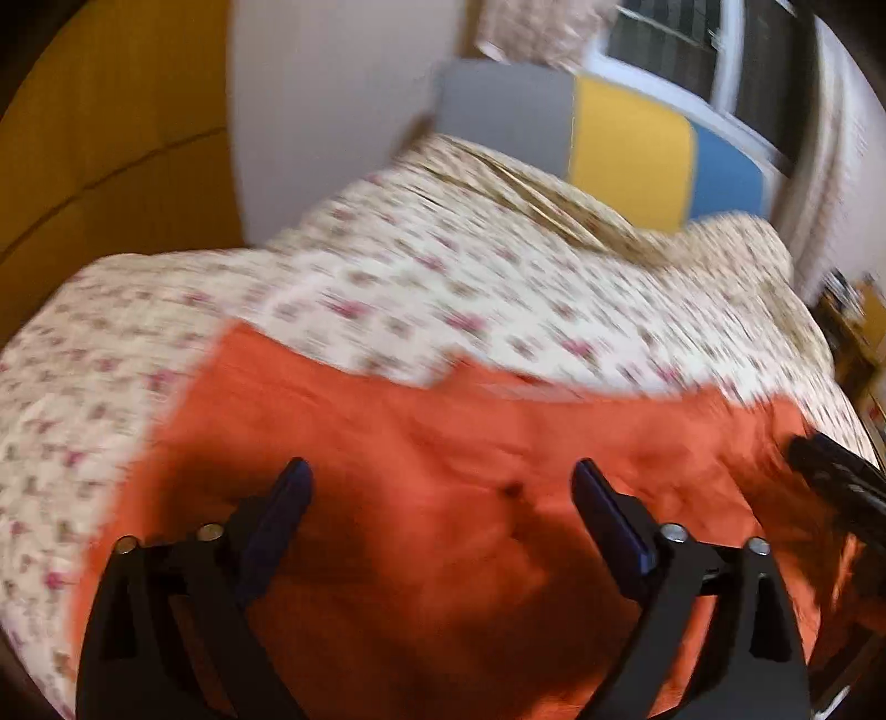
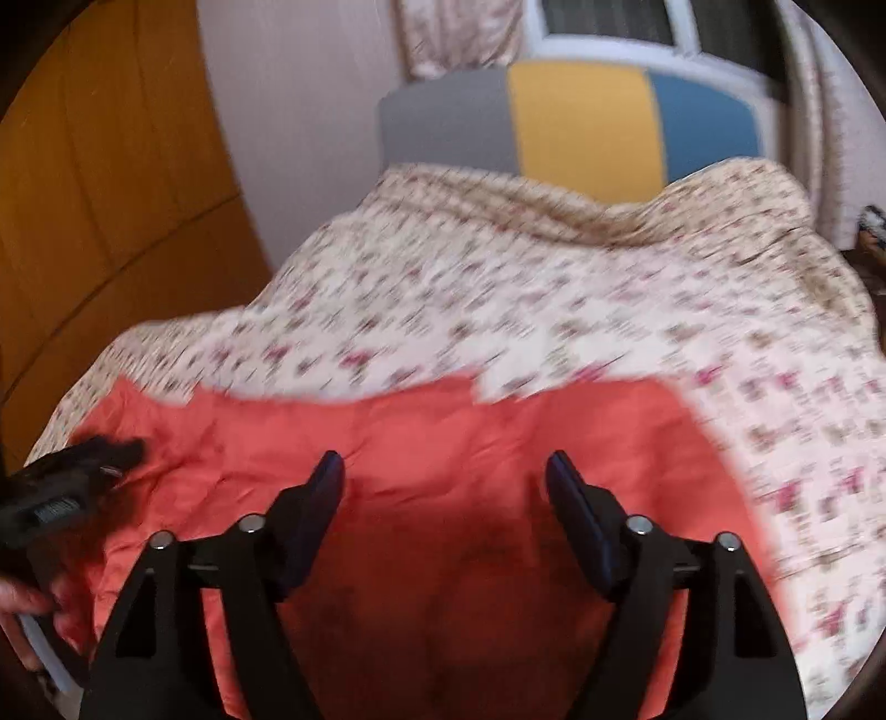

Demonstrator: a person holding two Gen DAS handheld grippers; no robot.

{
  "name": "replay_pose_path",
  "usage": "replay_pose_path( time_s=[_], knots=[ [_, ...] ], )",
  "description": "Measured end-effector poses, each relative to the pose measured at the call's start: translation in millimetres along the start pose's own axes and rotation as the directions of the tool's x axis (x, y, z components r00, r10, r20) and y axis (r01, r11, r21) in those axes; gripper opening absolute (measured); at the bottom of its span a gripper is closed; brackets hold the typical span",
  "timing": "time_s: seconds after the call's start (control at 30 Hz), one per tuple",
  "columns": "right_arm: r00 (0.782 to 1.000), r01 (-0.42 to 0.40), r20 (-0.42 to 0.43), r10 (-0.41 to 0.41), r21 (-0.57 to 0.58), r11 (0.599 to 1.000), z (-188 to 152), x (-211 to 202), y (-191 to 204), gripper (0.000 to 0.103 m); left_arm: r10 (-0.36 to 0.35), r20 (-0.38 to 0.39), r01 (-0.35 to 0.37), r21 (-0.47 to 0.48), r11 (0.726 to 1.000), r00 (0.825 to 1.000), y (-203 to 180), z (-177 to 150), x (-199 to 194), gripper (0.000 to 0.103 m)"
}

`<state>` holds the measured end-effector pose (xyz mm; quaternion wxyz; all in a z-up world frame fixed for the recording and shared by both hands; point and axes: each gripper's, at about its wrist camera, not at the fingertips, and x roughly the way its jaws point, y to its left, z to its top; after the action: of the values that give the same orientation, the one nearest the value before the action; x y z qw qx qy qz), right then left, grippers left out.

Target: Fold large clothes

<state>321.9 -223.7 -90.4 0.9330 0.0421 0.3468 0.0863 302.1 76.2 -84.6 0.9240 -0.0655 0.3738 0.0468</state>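
Note:
An orange-red garment [image 1: 443, 471] lies spread on a bed with a floral cover [image 1: 443, 277]. My left gripper [image 1: 443, 487] is open and empty, held just above the garment's near part. The right gripper's body shows at the right edge of the left wrist view [image 1: 836, 482]. In the right wrist view the garment [image 2: 443, 432] lies flat under my right gripper [image 2: 446, 476], which is open and empty above it. The left gripper's body shows at the left edge [image 2: 72, 482], over the garment's left side. Both views are blurred.
A headboard with grey, yellow and blue panels [image 1: 626, 149] stands at the far end of the bed, under a window [image 1: 692, 50]. A wooden wardrobe [image 1: 111, 138] stands to the left. A wooden stand [image 1: 853, 332] is at the right of the bed.

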Motion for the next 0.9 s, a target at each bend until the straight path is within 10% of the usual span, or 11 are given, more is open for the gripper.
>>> replay_pose_path(
  time_s=[0.23, 0.57, 0.9],
  knots=[
    [0.983, 0.158, -0.108, -0.150, 0.070, 0.985, -11, 36, -50, 0.082, 0.187, -0.068, -0.188, -0.010, 0.982, 0.980, 49, 8, 35, 0.098],
    [0.983, 0.147, -0.131, -0.130, 0.126, 0.981, -25, 60, -63, 0.089, -0.023, -0.101, 0.004, -0.178, 0.984, 0.995, 79, -13, 72, 0.100],
    [0.971, 0.224, -0.107, -0.215, 0.078, 0.972, -24, 26, -48, 0.093, -0.017, -0.038, 0.008, -0.218, 0.976, 0.999, 81, -27, 26, 0.100]
  ],
)
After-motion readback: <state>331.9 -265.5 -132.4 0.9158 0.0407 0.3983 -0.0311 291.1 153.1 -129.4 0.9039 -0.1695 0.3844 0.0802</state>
